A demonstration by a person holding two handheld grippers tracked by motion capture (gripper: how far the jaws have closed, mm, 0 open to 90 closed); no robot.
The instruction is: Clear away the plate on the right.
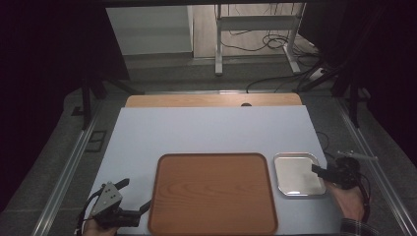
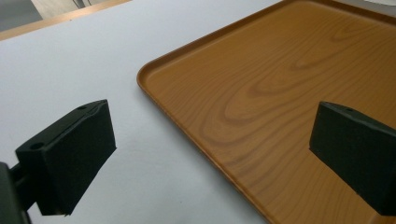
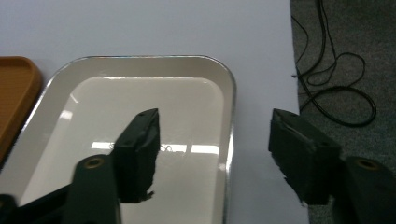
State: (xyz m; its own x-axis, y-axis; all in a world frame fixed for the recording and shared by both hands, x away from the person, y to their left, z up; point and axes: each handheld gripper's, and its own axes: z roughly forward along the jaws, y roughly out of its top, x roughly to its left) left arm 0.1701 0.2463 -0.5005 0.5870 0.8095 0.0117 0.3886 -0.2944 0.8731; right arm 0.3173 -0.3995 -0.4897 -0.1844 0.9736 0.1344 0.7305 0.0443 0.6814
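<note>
Trouble could come from your right gripper (image 3: 215, 158), jaws spread empty astride the right rim of the small shiny metal tray (image 3: 232, 107), knocking it off the table edge; your left gripper (image 2: 210, 158) gapes unloaded over the large brown wooden tray (image 2: 280, 84).

Legible text, labels, brands, numbers, signs: none. Surfaces checked: wooden tray (image 1: 213, 194) (wood grain alone), metal tray (image 3: 140, 93) (bare, with glare), pale table cover (image 1: 211, 130), black jaws of both grippers (plain, unmarked).
</note>
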